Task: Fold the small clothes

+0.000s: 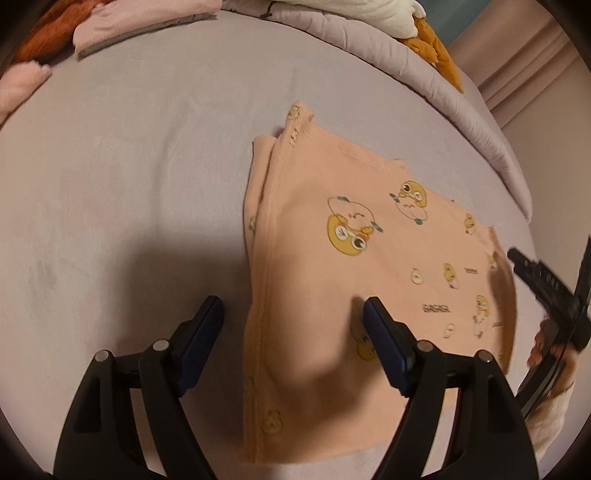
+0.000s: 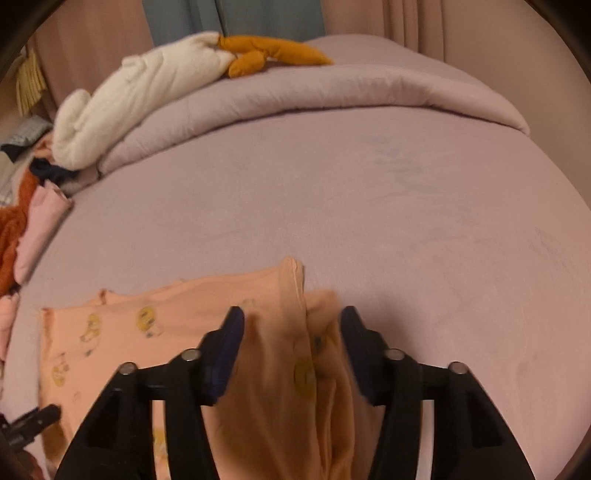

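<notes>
Our left gripper (image 1: 293, 308) fills the bottom of the left wrist view, its fingers (image 1: 384, 339) spread wide and grasping nothing; one finger hangs over the bare bed sheet (image 1: 129, 177), the other over the peach garment (image 1: 369, 258), with the garment's seamed left edge running between them. That garment, printed with small yellow cartoon figures, lies flat on the bed, partly folded: a narrower layer peeks out from under its left side.

In the right wrist view our right gripper (image 2: 291, 325) sits low over the opposite side of the same garment. A raised ridge of peach cloth stands between its fingers (image 2: 231, 332), but the view is blurred and we see a gap on either side, so we read the fingers as released rather than clenched on the cloth. Whether the pads brush the fabric we cannot tell.

Beyond lie a rolled quilt (image 2: 332, 92), a white and orange plush toy (image 2: 147, 88) and, at the far left, a heap of other clothes (image 1: 55, 33).

We judge the fold to be midway: a side has been turned in and the piece still wants halving. Next we would need both grippers to settle on matching edges or corners, close on all layers at once, and carry them across evenly so the folded layer underneath does not slip out
</notes>
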A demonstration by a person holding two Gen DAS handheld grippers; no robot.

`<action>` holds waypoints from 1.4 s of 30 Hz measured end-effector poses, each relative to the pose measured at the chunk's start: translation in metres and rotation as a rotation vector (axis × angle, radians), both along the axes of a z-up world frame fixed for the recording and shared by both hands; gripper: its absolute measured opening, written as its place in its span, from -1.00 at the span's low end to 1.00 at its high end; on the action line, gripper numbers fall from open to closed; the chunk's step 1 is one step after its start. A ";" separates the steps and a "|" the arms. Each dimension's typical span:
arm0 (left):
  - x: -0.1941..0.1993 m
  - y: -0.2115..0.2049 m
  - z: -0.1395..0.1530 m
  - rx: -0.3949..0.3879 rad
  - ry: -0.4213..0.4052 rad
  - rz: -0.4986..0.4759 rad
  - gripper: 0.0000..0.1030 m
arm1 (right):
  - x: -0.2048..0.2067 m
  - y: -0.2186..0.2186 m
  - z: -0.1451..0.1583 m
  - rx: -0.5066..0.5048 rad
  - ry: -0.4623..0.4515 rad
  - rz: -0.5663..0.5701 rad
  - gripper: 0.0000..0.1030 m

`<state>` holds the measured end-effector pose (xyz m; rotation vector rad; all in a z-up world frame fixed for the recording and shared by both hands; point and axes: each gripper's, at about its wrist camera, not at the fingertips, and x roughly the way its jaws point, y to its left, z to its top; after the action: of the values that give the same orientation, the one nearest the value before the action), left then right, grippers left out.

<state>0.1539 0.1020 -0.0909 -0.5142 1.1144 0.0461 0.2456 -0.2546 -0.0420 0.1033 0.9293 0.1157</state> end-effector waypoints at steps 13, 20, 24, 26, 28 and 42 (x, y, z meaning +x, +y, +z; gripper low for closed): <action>-0.038 -0.018 0.025 0.084 -0.072 -0.021 0.49 | -0.066 -0.025 0.012 0.074 -0.066 -0.047 0.40; -0.045 -0.020 0.015 0.117 -0.047 -0.019 0.48 | -0.096 -0.039 -0.011 0.222 -0.052 -0.084 0.45; -0.050 -0.026 0.013 0.126 -0.044 -0.029 0.40 | -0.106 -0.044 -0.026 0.264 -0.017 -0.115 0.45; -0.051 -0.028 0.012 0.117 -0.044 -0.027 0.29 | -0.112 -0.043 -0.031 0.283 -0.005 -0.118 0.45; -0.052 -0.028 0.011 0.108 -0.039 -0.028 0.21 | -0.117 -0.043 -0.035 0.301 0.004 -0.126 0.45; -0.054 -0.023 0.002 0.079 -0.013 -0.011 -0.05 | -0.100 -0.031 -0.050 0.401 -0.027 -0.148 0.27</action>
<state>0.0995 0.0791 -0.0894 -0.4373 1.0986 0.0766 0.1452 -0.2857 -0.0916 0.5396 0.8583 0.1643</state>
